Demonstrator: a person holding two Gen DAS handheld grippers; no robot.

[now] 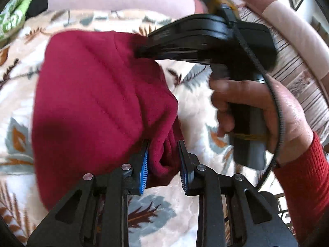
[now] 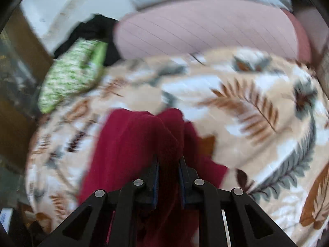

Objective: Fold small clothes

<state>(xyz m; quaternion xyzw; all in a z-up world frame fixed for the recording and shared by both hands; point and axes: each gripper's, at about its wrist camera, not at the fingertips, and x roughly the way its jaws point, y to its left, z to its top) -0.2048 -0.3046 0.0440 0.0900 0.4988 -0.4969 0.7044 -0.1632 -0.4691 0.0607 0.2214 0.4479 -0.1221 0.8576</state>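
One dark red knitted garment (image 1: 98, 94) hangs over the leaf-patterned cream blanket (image 1: 195, 107). My left gripper (image 1: 163, 164) and right gripper (image 2: 168, 177) each pinch a bunched edge. No legible writing.

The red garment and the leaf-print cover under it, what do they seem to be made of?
Red garment: looks like soft knit or fleece, matte, with fine ribbing and plump folds; the exact fibre is unclear. Leaf-print cover: seems a plush blanket, faintly glossy, with a fuzzy, slightly crinkled surface, though blur leaves this uncertain.
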